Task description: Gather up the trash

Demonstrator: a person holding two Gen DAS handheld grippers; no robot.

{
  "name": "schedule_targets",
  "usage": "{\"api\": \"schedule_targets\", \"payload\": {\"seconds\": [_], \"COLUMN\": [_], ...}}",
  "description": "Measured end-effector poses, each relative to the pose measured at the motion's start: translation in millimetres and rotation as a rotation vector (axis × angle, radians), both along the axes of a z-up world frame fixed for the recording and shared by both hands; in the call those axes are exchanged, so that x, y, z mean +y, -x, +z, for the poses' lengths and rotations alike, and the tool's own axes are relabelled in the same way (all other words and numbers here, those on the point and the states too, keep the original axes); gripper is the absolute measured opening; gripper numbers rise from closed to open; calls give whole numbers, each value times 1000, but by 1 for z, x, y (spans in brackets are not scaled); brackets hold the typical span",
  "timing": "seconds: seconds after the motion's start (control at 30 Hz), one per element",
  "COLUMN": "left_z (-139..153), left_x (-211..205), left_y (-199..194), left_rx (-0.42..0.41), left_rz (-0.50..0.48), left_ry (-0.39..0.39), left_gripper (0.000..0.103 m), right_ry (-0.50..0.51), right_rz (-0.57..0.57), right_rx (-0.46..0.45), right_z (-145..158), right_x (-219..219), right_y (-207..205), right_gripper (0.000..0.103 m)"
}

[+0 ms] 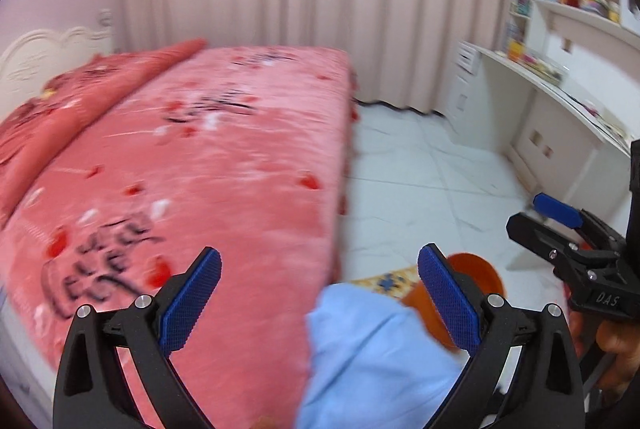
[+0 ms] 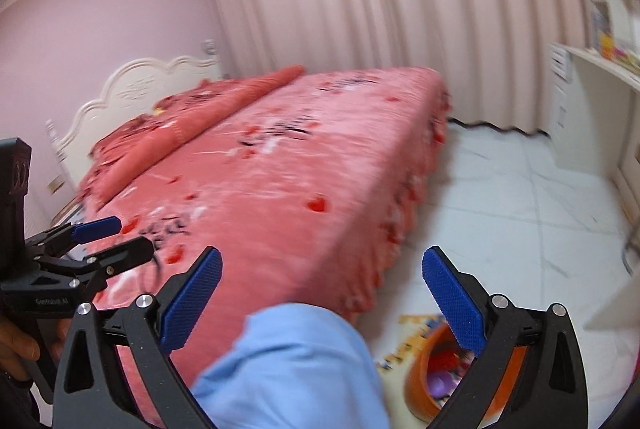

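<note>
Left gripper (image 1: 320, 303) — fingers spread wide, nothing between the blue pads (image 1: 191, 305), touching nothing. Ahead of it and to its left lies the pink bed (image 1: 224, 165); a pale blue cloth (image 1: 376, 353) sits low between the fingers.

Right gripper (image 2: 322, 303) — likewise wide apart, empty. An orange bin (image 2: 424, 385) stands on the white floor (image 2: 512, 213) just behind its right finger, with red and purple scraps inside; blurred, so contents unclear. A patterned mat (image 2: 408, 341) lies under the bin, beside the bed's foot.
</note>
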State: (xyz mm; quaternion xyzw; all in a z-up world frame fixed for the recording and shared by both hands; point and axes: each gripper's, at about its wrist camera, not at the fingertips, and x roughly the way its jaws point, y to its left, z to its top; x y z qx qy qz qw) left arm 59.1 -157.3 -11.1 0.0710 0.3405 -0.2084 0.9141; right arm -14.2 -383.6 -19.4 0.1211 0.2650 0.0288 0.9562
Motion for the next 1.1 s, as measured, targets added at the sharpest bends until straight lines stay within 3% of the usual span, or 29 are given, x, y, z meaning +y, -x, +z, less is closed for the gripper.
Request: {"api": "schedule_targets", "payload": {"seconds": [0.13,0.23,0.4,0.53,0.63,0.83,1.1], "left_z": [8,14,17,15,14,8,6], "left_x": [41,73,111,129,137,154,156], "left_y": [16,25,31,39,46,53,56], "left_rx": [-41,-78,-81,-95,-103,-75,-95], "left_rz": [131,222,306,372,402,408,425], "left_ry": [-11,28,106,100,65,117,104], "left_gripper": [97,97,97,97,97,97,97], "right_ry": [-8,-4,37,84,117,121,110], "right_rz": [83,130,190,246,269,282,286], "right_rx": [-26,-51,-91,-85,-95,-106,-86], "right_z": [14,23,32,29,28,26,20], "right_x": [44,75,117,149,163,175,174], "right_y": [-14,-19,-17,-13,-8,-2,-3], "right_gripper": [98,98,98,98,98,98,98]}}
